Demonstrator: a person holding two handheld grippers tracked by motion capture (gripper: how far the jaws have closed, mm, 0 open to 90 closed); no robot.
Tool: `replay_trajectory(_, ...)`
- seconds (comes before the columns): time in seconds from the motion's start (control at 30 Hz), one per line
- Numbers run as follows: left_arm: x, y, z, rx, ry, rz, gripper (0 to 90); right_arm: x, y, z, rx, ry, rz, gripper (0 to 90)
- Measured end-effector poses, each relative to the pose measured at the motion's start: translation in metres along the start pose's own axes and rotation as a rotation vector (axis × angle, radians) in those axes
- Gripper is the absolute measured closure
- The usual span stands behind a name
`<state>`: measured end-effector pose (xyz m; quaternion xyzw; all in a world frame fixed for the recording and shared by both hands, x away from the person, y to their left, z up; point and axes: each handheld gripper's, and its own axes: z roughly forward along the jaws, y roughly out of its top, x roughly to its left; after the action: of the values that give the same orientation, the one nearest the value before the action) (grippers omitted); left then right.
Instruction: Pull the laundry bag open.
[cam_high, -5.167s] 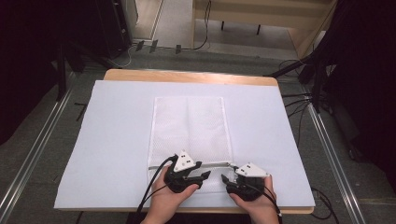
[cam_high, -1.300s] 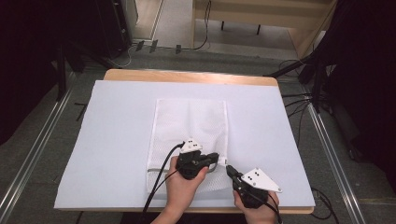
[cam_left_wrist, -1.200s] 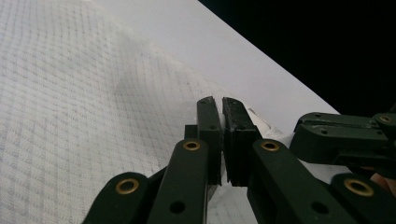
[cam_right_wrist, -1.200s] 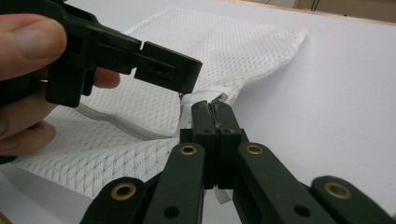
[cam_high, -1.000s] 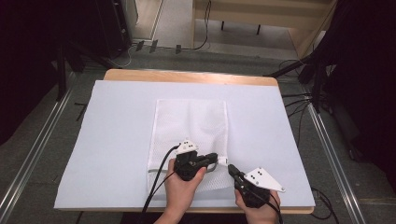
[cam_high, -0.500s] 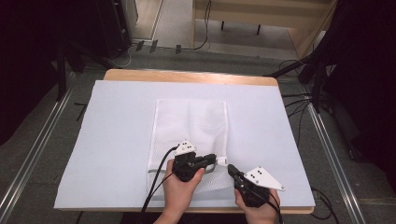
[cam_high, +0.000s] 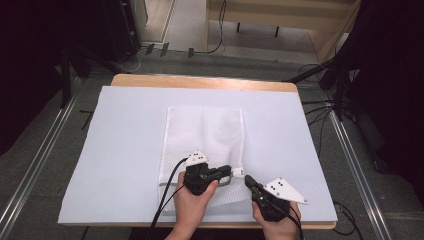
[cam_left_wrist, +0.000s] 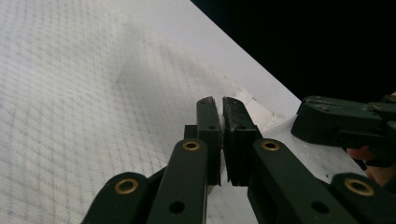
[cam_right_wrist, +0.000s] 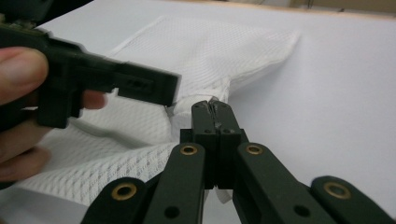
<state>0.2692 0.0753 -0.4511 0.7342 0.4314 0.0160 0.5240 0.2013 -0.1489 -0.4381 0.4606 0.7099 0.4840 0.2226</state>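
On the near half of the bench (cam_high: 200, 82), seen from the high view, a white mesh bag (cam_high: 202, 132) lies flat on the pale sheet (cam_high: 120, 150), its near edge under my hands. My left tool (cam_high: 231, 171) now points to the right across the bag's near right corner, where five seconds back it sat square beside my right tool (cam_high: 248, 181) at the bench's front edge. The right tool has since swung out to the right and angles in toward that same corner, and the two tips have come nearly together. The small zipper pull (cam_high: 240, 175) of the bag seems to lie between them.

In the left gripper view, my left tool (cam_left_wrist: 222, 122) has its jaws drawn almost together with only a thin slit between; whether they pinch mesh I cannot tell. The bag (cam_left_wrist: 70, 102) spreads beneath, and the right tool (cam_left_wrist: 343, 122) enters from the right.

In the right gripper view, my right tool (cam_right_wrist: 214, 111) is clamped on the bunched corner of the bag (cam_right_wrist: 205, 51), the cloth puckering at its tips. The left tool (cam_right_wrist: 140, 86) reaches in from the left, just above the mesh.

My reading: one side of the corner is pinned, and the zipper is likely about to be drawn open.
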Motion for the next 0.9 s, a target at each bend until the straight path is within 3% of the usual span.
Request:
replay_trajectory(0.03,0.002,-0.002,-0.003,-0.002,0.084,0.032,87.4,-0.001,0.001,-0.002,-0.021,-0.030,-0.002,90.0)
replay_trajectory(0.07,0.012,-0.005,-0.007,-0.009,0.097,-0.011,87.4,-0.005,0.004,-0.007,-0.039,-0.056,-0.002,90.0)
replay_trajectory(0.1,0.028,-0.010,-0.013,-0.028,0.018,-0.139,87.4,-0.014,0.007,-0.013,-0.063,-0.069,0.018,90.0)
replay_trajectory(0.13,0.035,-0.013,-0.017,-0.038,-0.003,-0.178,87.4,-0.023,0.011,-0.018,-0.064,-0.055,0.038,90.0)
replay_trajectory(0.17,0.034,-0.014,-0.020,-0.035,0.038,-0.132,87.4,-0.030,0.010,-0.021,-0.063,-0.054,0.055,90.0)
replay_trajectory(0.2,0.032,-0.014,-0.022,-0.026,0.054,-0.101,87.4,-0.034,0.007,-0.022,-0.062,-0.069,0.055,90.0)
replay_trajectory(0.27,0.031,-0.014,-0.025,-0.019,0.058,-0.085,87.4,-0.038,0.003,-0.020,-0.040,-0.062,0.060,90.0)
replay_trajectory(0.43,0.038,-0.012,-0.032,-0.045,0.062,-0.104,87.4,-0.033,0.005,-0.019,-0.041,-0.045,0.037,90.0)
replay_trajectory(0.9,0.063,-0.018,-0.063,-0.011,0.158,-0.087,87.3,-0.032,0.004,-0.019,-0.031,-0.049,0.029,90.0)
